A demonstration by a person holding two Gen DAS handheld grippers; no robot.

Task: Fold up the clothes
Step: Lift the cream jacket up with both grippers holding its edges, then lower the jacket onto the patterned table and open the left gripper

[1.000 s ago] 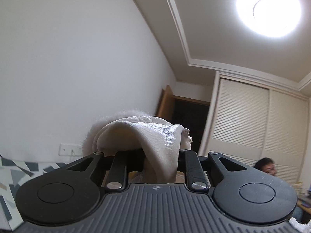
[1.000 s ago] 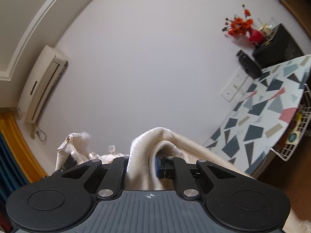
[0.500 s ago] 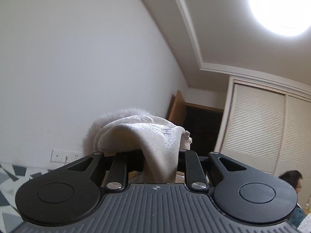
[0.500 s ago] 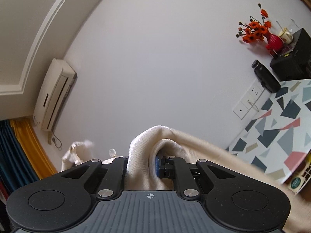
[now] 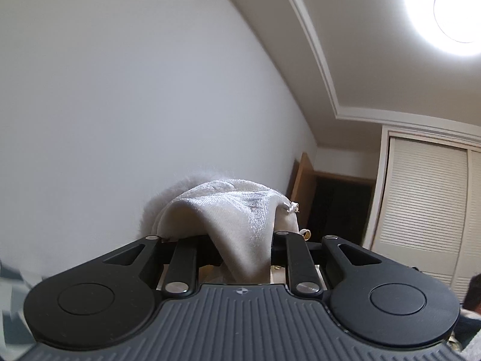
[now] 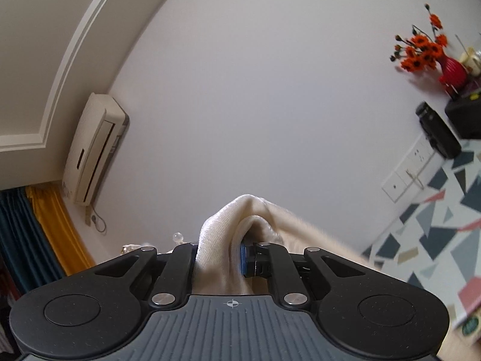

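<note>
Bunching over both pairs of jaws, cream garment (image 5: pixel 240 219) hides their tips.

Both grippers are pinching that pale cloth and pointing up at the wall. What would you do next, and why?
Probably lower both toward the table. The left hand-held gripper and right hand-held gripper each clamp a bunched fold of the cream garment, held up in the air with nothing folded yet.

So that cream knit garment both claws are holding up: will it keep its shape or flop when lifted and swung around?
Probably floppy: the cream knit garment bulges and drapes over the left claw, keeping no edge. Likely light for its bulk, since a small pinch in the right claw carries it. The fuzzy knit should grip rather than slide, though the small trim pieces at its edge may snag.
</note>
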